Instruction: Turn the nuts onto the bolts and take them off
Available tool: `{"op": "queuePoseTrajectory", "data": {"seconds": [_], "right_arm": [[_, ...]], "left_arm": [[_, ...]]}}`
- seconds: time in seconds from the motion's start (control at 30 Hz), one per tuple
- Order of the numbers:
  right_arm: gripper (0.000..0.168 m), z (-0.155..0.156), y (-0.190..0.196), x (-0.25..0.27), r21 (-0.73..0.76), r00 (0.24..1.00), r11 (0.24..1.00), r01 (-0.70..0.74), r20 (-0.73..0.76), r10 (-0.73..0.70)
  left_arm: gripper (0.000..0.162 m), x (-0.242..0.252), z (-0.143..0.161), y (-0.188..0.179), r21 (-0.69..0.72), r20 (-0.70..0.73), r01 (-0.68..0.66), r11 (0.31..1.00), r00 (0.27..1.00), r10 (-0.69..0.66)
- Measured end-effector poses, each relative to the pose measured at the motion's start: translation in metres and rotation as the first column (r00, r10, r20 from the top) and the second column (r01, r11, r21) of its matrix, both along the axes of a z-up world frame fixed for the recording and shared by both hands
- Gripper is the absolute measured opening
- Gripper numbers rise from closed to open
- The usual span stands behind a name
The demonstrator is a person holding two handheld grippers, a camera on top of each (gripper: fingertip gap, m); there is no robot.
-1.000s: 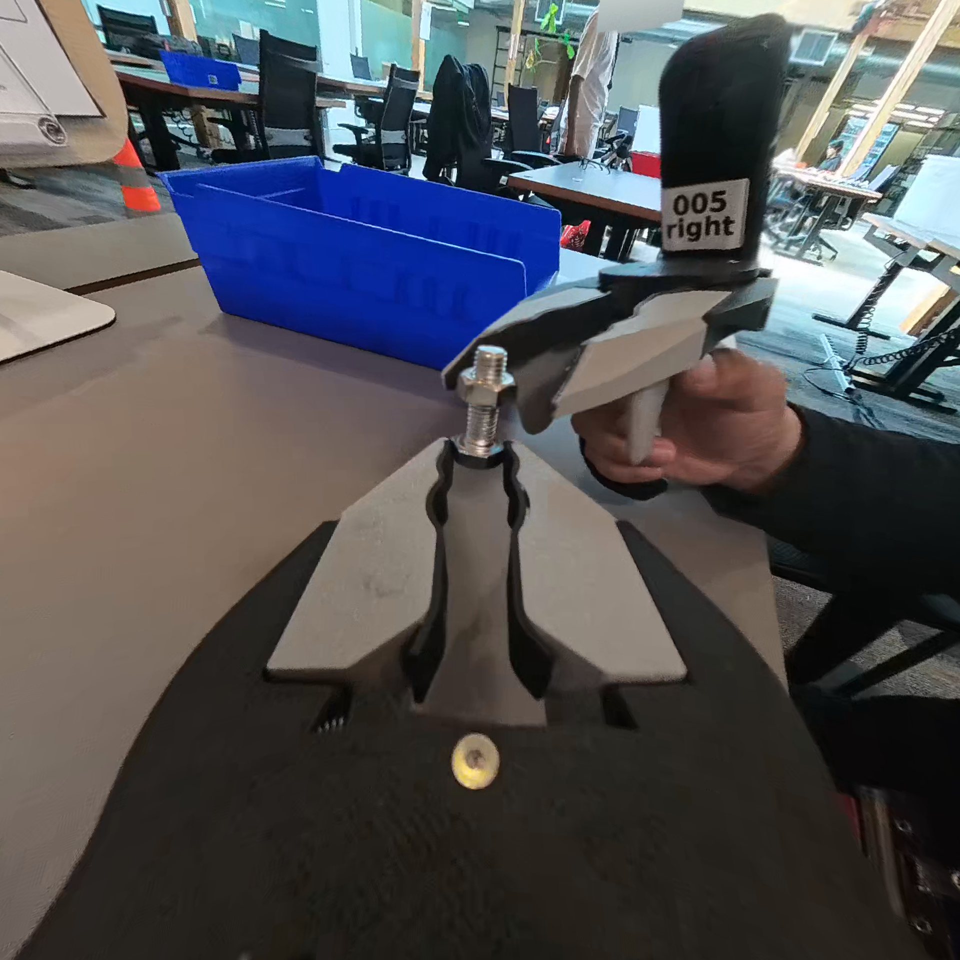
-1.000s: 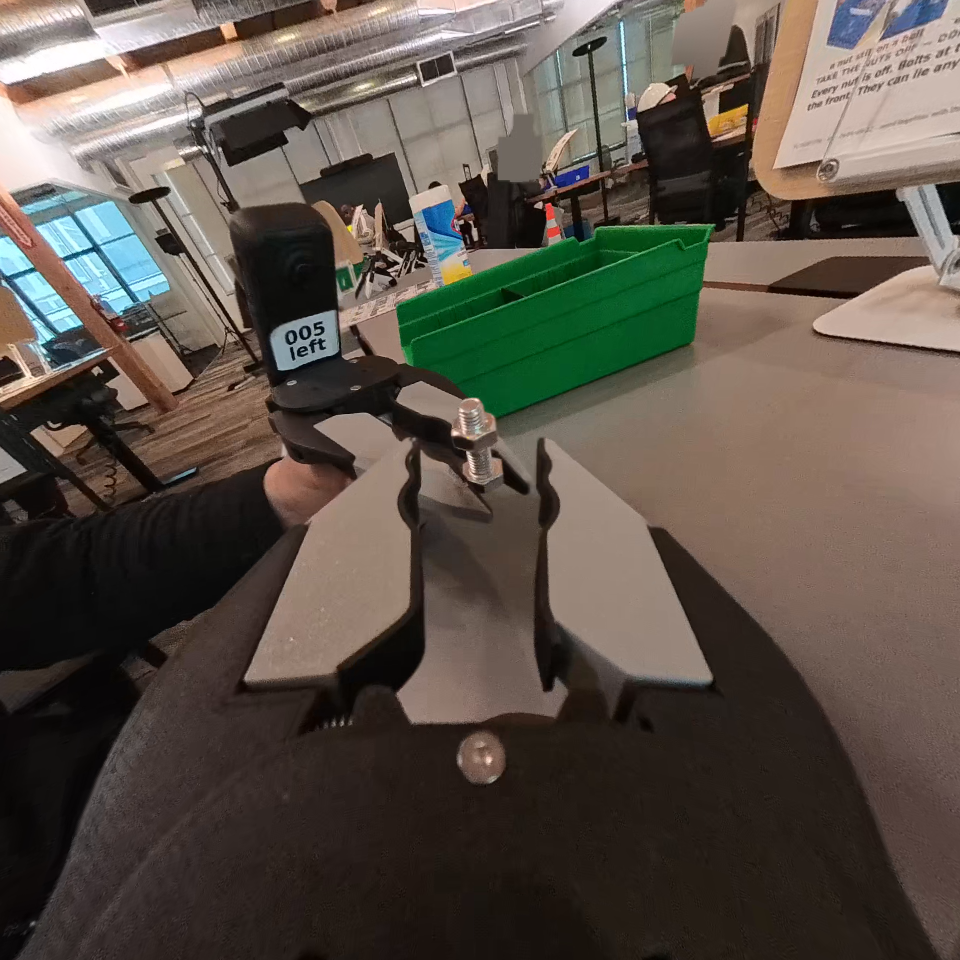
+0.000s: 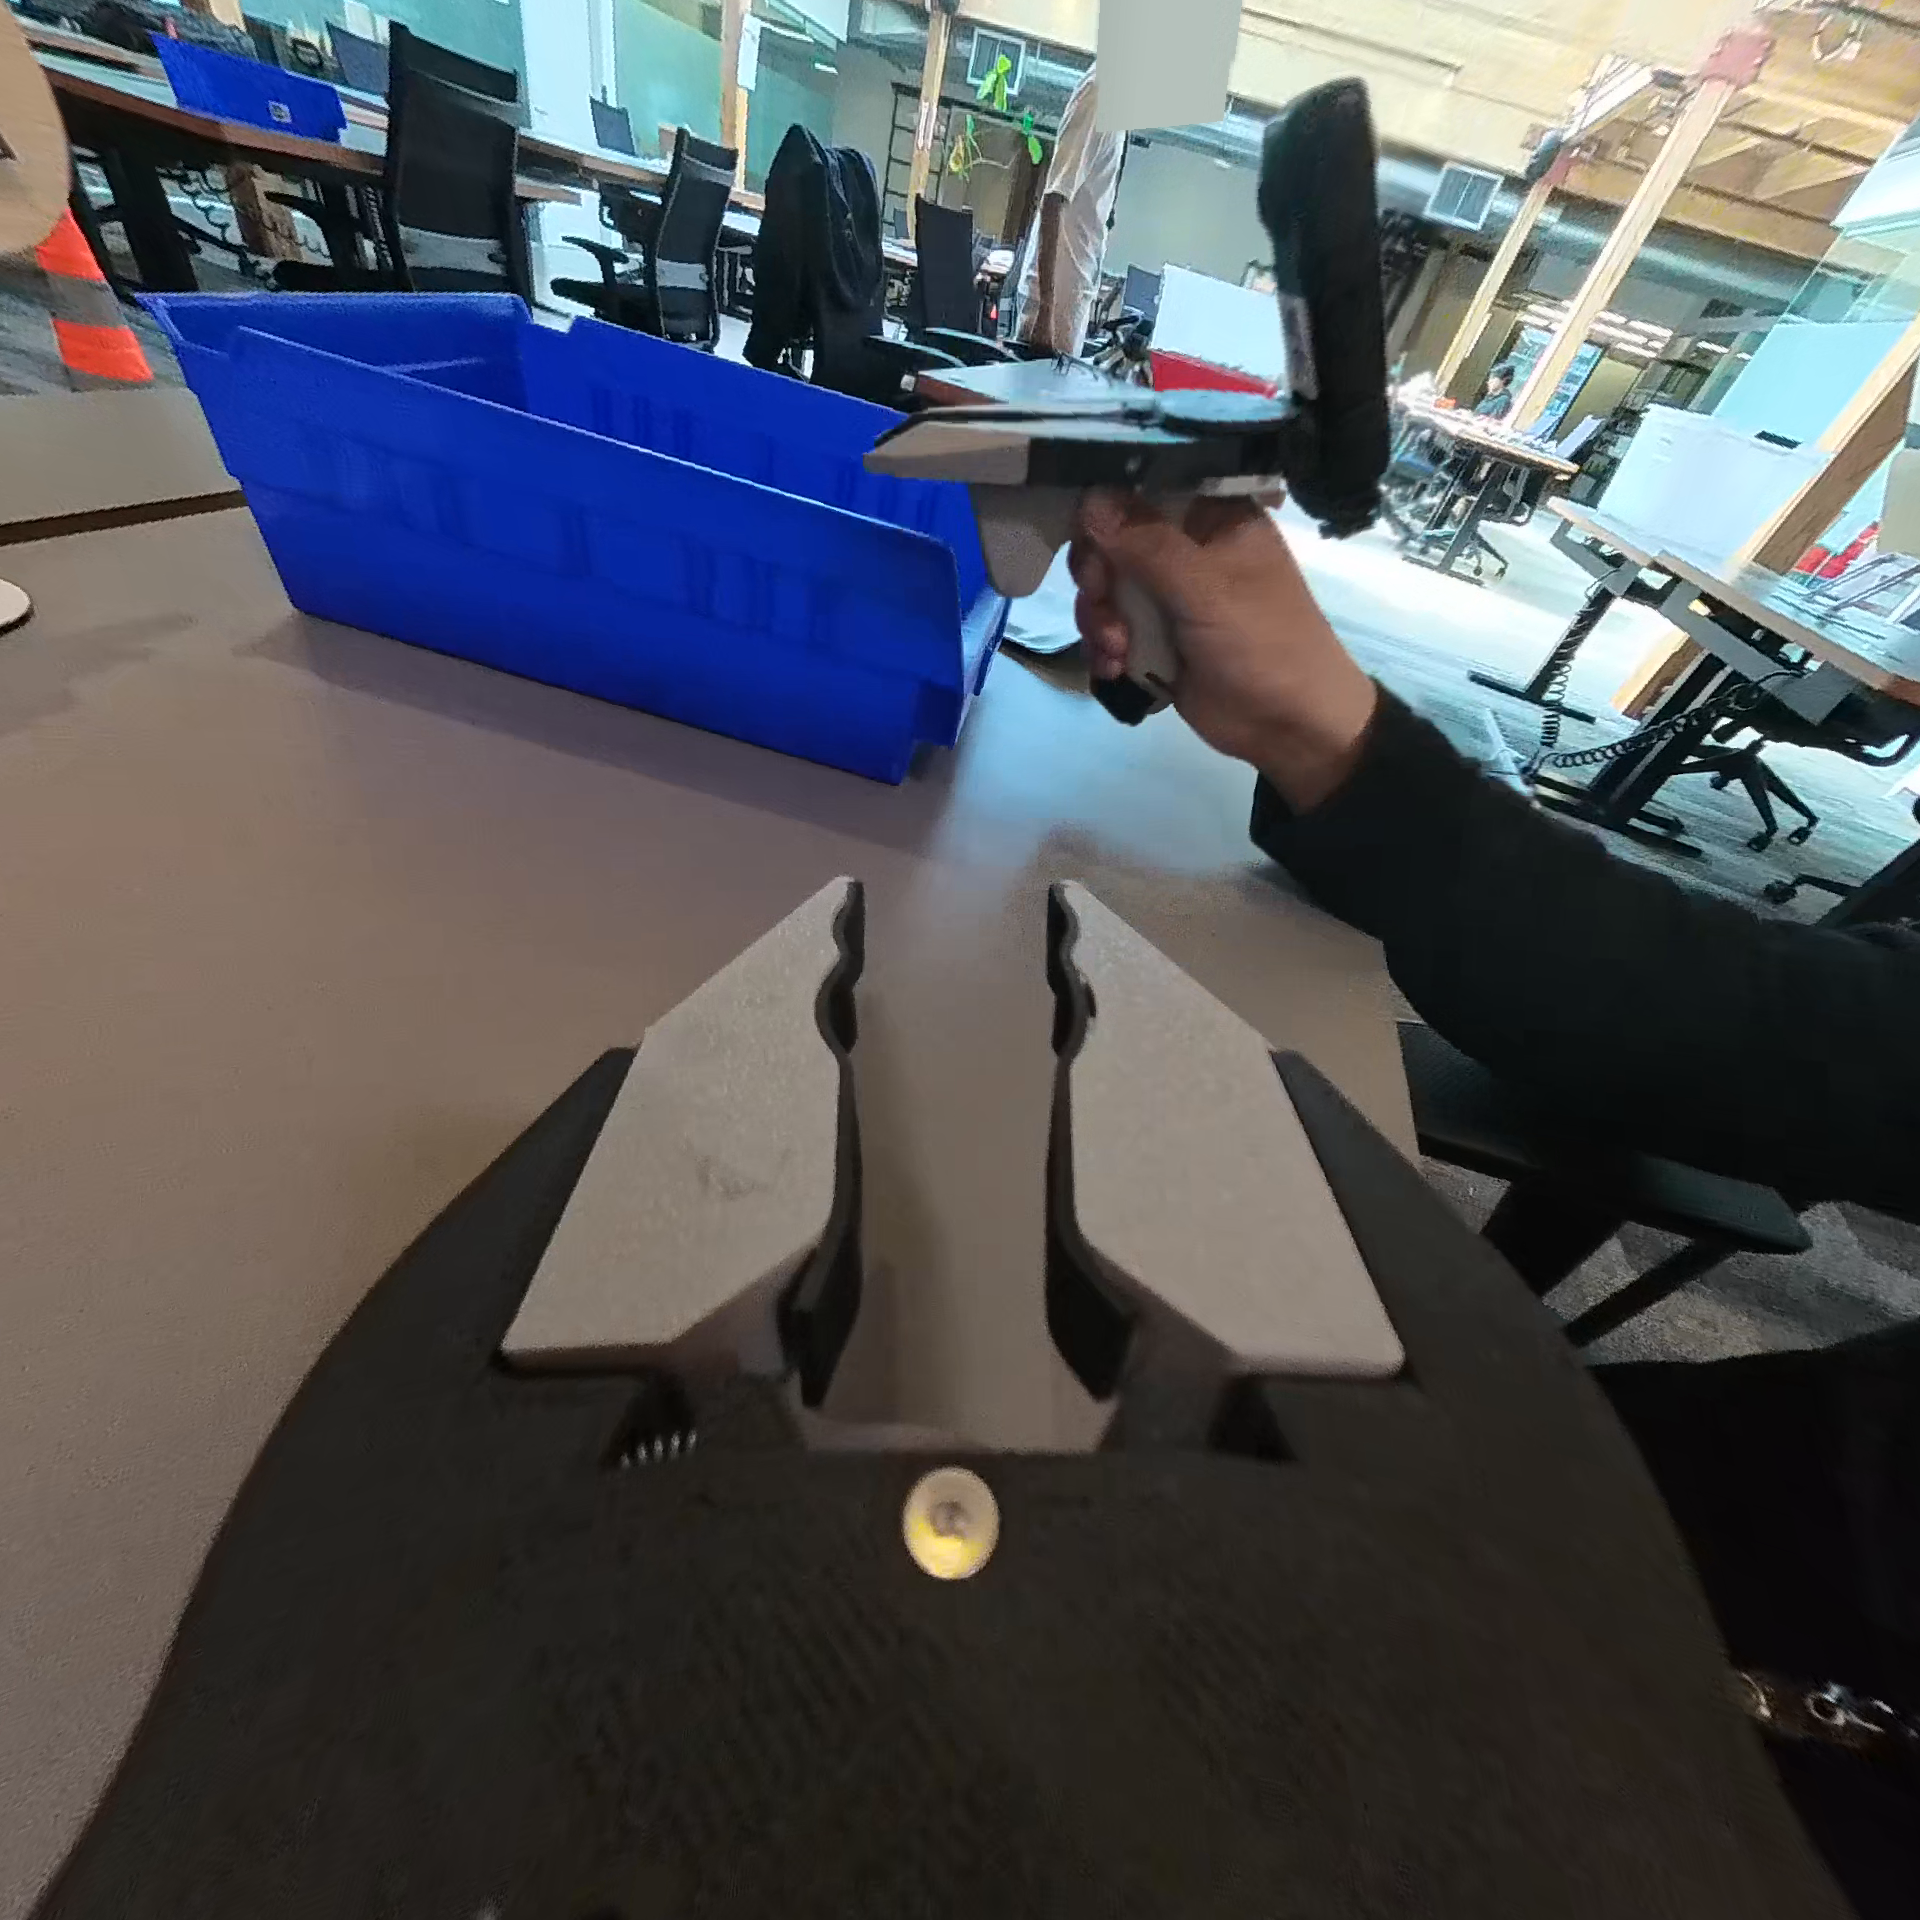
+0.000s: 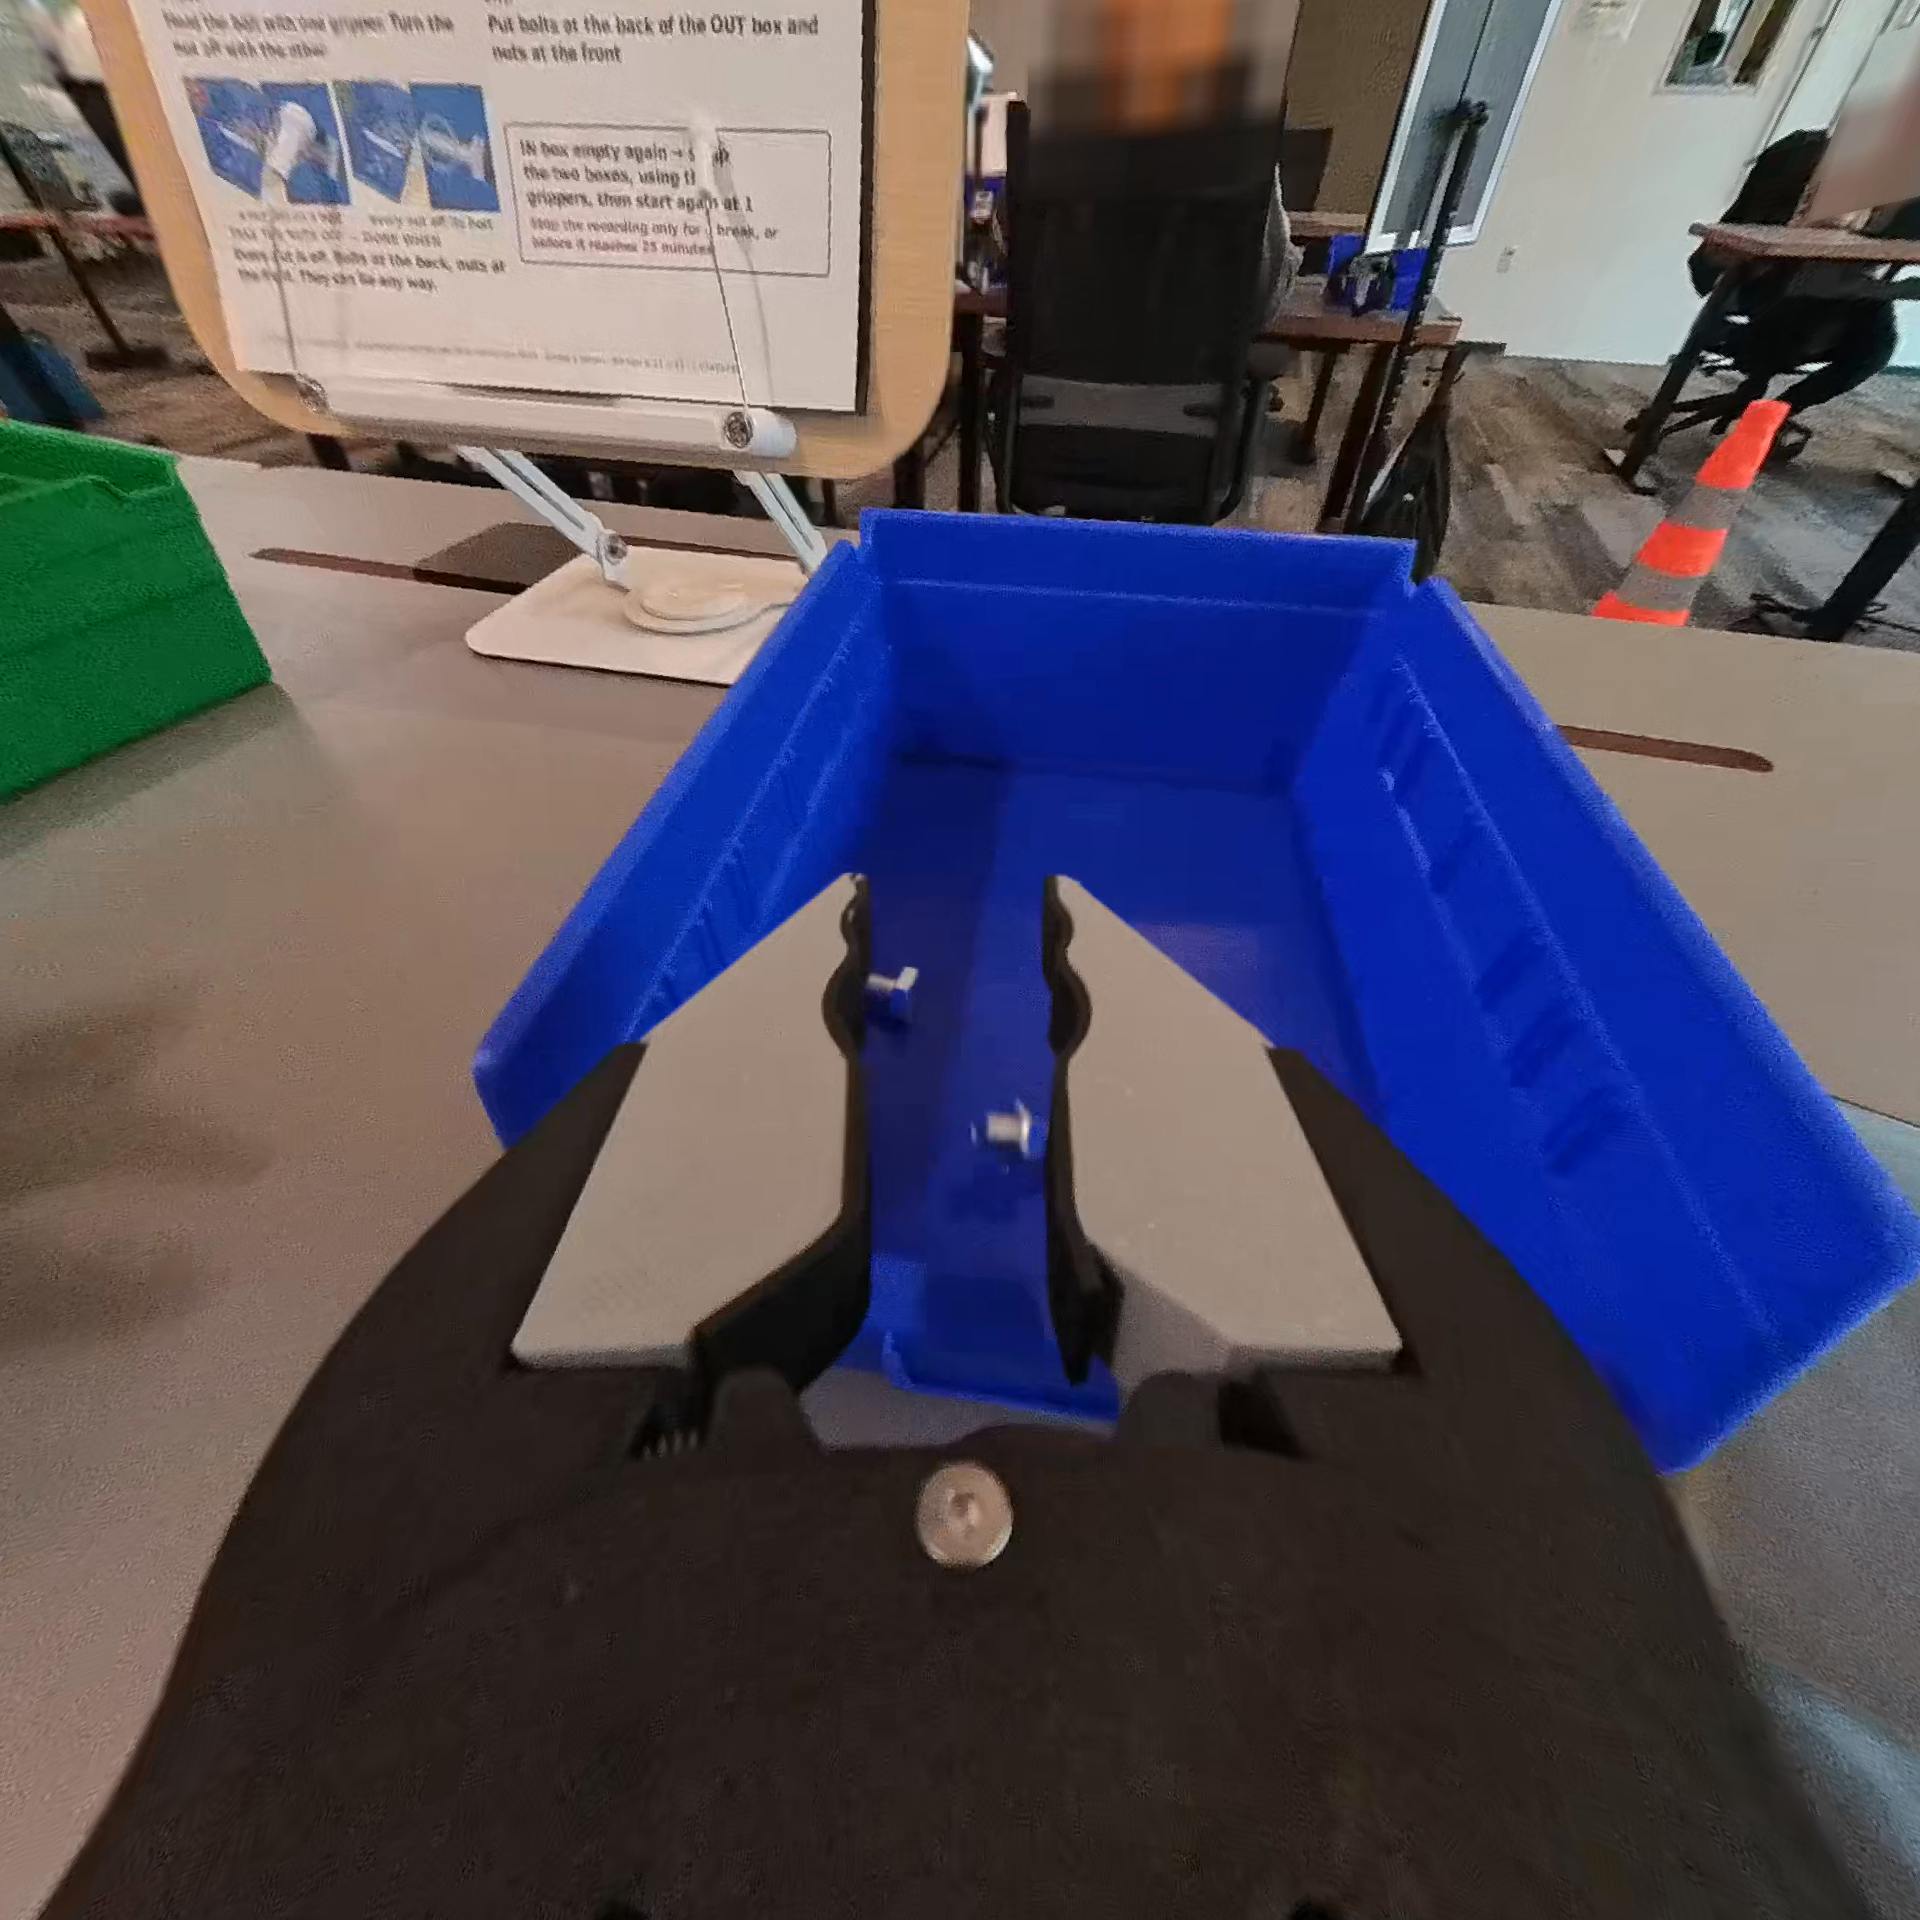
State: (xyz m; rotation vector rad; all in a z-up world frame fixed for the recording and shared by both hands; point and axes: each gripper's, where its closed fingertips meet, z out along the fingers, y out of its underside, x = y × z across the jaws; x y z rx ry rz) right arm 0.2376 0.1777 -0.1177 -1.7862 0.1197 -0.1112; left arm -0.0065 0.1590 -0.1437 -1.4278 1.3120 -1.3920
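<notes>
My left gripper (image 3: 954, 888) is open and empty, low over the grey table (image 3: 312, 935). No bolt or nut shows in the left wrist view. My right gripper (image 4: 951, 883) is open and empty, above the near end of the blue bin (image 4: 1507, 987). Two small silver pieces lie on the bin floor between its fingers: a bolt (image 4: 891, 987) by the left finger and a blurred piece (image 4: 1006, 1129) by the right finger. The right gripper also shows in the left wrist view (image 3: 904, 457), held by a hand (image 3: 1226, 623) level over the blue bin's (image 3: 582, 520) right end.
A green bin (image 4: 104, 603) stands at the left of the table. A white stand (image 4: 623, 613) carrying an instruction sheet is behind the blue bin. An orange cone (image 4: 1694, 520), chairs and other tables are beyond the table edge. Spacing between my two grippers at the tips: around 25 centimeters.
The left gripper, shut on an upright bolt with a nut, has opened and the bolt is gone from it. The right gripper left the nut and moved over the blue bin.
</notes>
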Motion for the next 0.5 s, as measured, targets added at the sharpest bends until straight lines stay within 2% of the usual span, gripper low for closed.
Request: {"op": "queuePoseTrajectory", "data": {"seconds": [0.23, 0.33, 0.4, 0.5], "right_arm": [[0.028, 0.032, -0.021, 0.013, 0.203, 0.988, 0.979, -0.020, -0.143, 0.050], [0.032, 0.048, -0.029, 0.005, 0.285, 0.973, 0.956, -0.073, -0.188, 0.130], [0.033, 0.062, -0.033, -0.016, 0.335, 0.963, 0.928, -0.162, -0.152, 0.223], [0.030, 0.084, -0.039, -0.060, 0.383, 0.941, 0.873, -0.303, -0.022, 0.337]], "left_arm": [[0.032, 0.000, 0.000, -0.001, 0.001, -0.001, 0.006, 1.000, 1.000, -0.006], [0.031, 0.000, 0.000, -0.001, -0.001, 0.001, 0.007, 1.000, 1.000, -0.007], [0.031, 0.001, 0.000, -0.001, -0.003, -0.002, 0.011, 1.000, 1.000, -0.011], [0.032, 0.001, -0.001, -0.003, 0.006, -0.006, 0.018, 1.000, 1.000, -0.018]]}}
